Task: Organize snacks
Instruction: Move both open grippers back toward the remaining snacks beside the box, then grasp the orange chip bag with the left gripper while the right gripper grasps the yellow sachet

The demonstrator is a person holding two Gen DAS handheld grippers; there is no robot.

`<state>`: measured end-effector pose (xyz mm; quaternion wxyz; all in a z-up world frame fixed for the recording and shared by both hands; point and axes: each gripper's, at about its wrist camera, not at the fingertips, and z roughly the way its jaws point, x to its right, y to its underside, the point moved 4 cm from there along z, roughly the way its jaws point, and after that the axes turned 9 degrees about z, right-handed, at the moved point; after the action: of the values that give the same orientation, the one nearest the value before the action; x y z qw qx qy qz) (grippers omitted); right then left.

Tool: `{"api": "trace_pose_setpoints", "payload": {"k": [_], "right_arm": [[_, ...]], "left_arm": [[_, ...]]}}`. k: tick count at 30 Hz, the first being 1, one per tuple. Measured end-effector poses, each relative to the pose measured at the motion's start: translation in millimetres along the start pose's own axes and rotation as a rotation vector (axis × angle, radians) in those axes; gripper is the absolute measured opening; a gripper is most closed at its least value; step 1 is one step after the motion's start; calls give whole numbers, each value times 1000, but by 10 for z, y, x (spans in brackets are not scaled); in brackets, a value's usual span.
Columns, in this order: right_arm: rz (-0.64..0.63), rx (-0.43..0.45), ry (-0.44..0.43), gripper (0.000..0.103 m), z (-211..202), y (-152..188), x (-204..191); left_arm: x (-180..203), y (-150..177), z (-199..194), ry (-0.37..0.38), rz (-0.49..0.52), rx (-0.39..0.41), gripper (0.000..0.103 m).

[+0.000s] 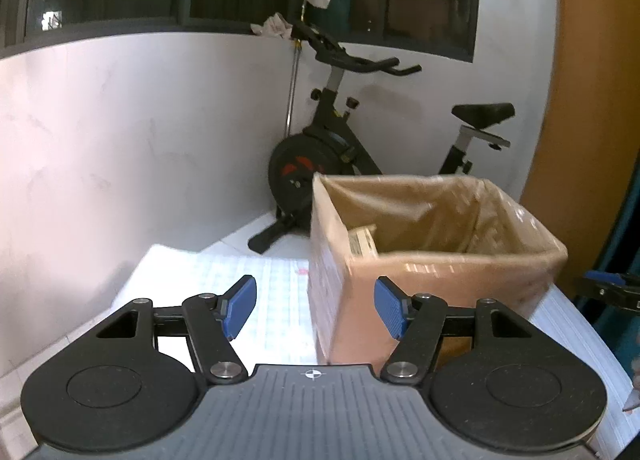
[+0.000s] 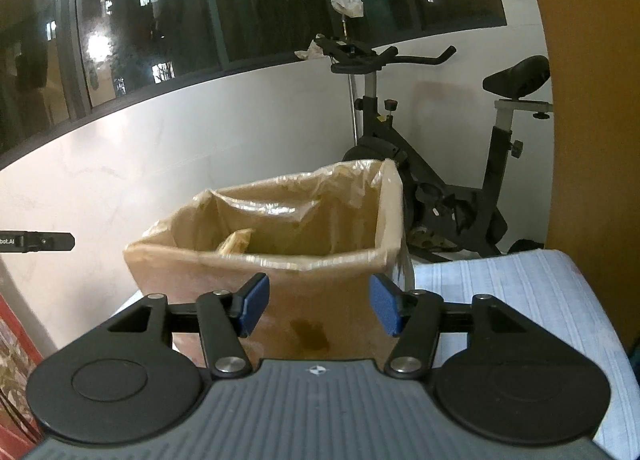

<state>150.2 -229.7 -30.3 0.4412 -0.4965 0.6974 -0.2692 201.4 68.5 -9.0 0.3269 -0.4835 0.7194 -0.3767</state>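
Snack box sits ahead of both grippers, no snacks in view

Snack box (image 1: 436, 260), a brown cardboard carton lined with clear plastic film, stands open-topped on the pale table (image 1: 224, 292). In the left wrist view it fills the centre right of the frame; in the right wrist view it fills the centre.

Left gripper (image 1: 316, 308): jaws spread, nothing between the blue pads. The box's near corner shows just past the right-hand pad, so the box lies ahead and to the right of this gripper.

Right gripper (image 2: 318, 306): jaws spread, nothing pinched. The box's front wall shows squarely behind the gap, so the box lies straight ahead. A dark stain marks that wall low down.

Judgement: the right gripper is better lined up with the box; the left would need to swing rightward. Which is nearer cannot be told.

A folded light piece lies inside the box (image 2: 236, 242); what it is cannot be told. No loose snack is visible on the table.

An exercise bike (image 1: 332, 152) stands behind, clear of the work.
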Motion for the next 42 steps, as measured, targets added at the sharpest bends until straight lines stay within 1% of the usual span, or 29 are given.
{"api": "trace_pose_setpoints", "payload": {"k": [1, 3, 7, 12, 15, 18, 22, 28, 30, 33, 37, 42], "right_arm": [[-4, -3, 3, 59, -27, 45, -4], [-15, -6, 9, 64, -72, 149, -11], [-50, -27, 28, 64, -126, 403, -27], [-59, -73, 48, 64, -132, 696, 0], [-73, -95, 67, 64, -132, 849, 14], [-71, -122, 77, 64, -123, 995, 47], [-44, -165, 75, 64, -111, 1174, 107], [-37, -191, 89, 64, -137, 1334, 197], [-27, -197, 95, 64, -142, 1364, 239], [-13, -200, 103, 64, -151, 1391, 300], [2, -203, 111, 64, -167, 1420, 363], [16, -200, 121, 64, -195, 1434, 436]], "left_arm": [[18, 57, -10, 8, 5, -5, 69], [92, 176, -13, 19, 18, -18, 70], [245, 416, 16, 58, 11, -48, 72], [438, 716, 121, 121, -36, -101, 73], [547, 922, 217, 159, -81, -154, 73], [626, 1111, 298, 180, -123, -204, 73], [755, 1288, 373, 205, -154, -256, 73], [935, 1471, 514, 240, -158, -324, 74], [963, 1529, 556, 251, -165, -343, 77], [965, 1563, 638, 260, -178, -365, 84], [1107, 1592, 740, 271, -153, -412, 84], [1178, 1617, 868, 288, -150, -435, 88]]}}
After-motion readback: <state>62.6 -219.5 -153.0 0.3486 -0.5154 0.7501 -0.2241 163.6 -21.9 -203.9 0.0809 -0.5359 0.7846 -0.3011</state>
